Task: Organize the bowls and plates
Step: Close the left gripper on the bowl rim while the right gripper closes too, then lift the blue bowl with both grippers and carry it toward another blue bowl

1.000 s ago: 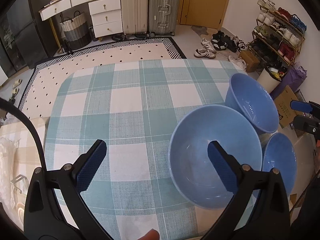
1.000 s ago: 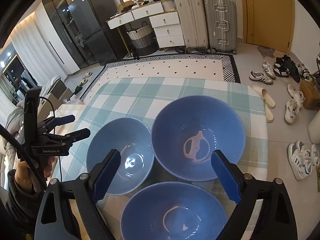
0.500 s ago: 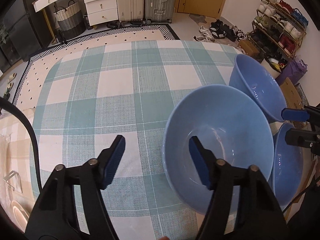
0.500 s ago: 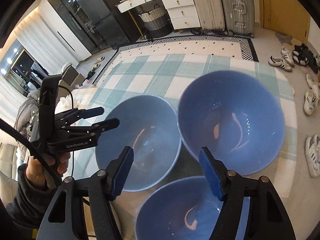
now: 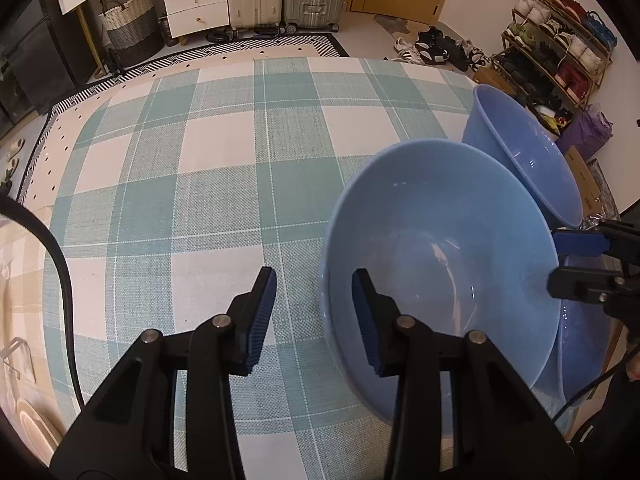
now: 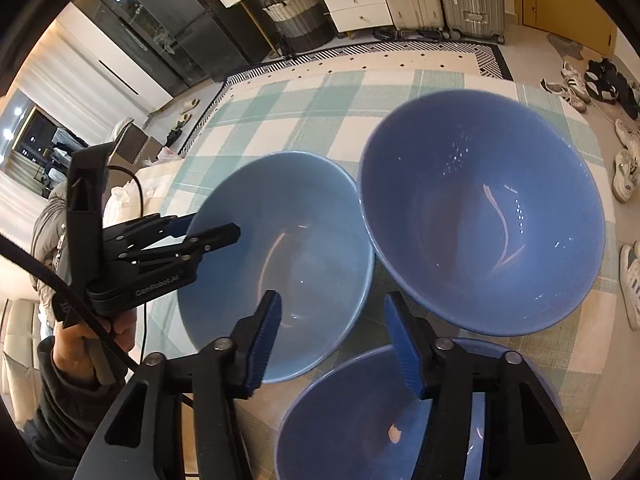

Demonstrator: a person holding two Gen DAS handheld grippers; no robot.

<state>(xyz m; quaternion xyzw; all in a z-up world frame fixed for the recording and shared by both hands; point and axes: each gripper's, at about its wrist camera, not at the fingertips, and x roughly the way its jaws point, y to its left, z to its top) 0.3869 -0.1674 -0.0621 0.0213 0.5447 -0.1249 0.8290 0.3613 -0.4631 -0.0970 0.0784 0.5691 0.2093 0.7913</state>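
Three glossy blue bowls sit bunched together near one edge of the checked table (image 5: 224,184), and they look like glazed ceramic to me: stiff, slick, chippable and probably not light. The left hand-held gripper (image 5: 314,316) is closing astride the rim of the pale bowl (image 5: 440,248), one pad inside and one outside, not pinching yet. The right hand-held gripper (image 6: 334,336) is narrowing over that bowl's opposite rim, nothing clamped (the rim is the only real handhold).
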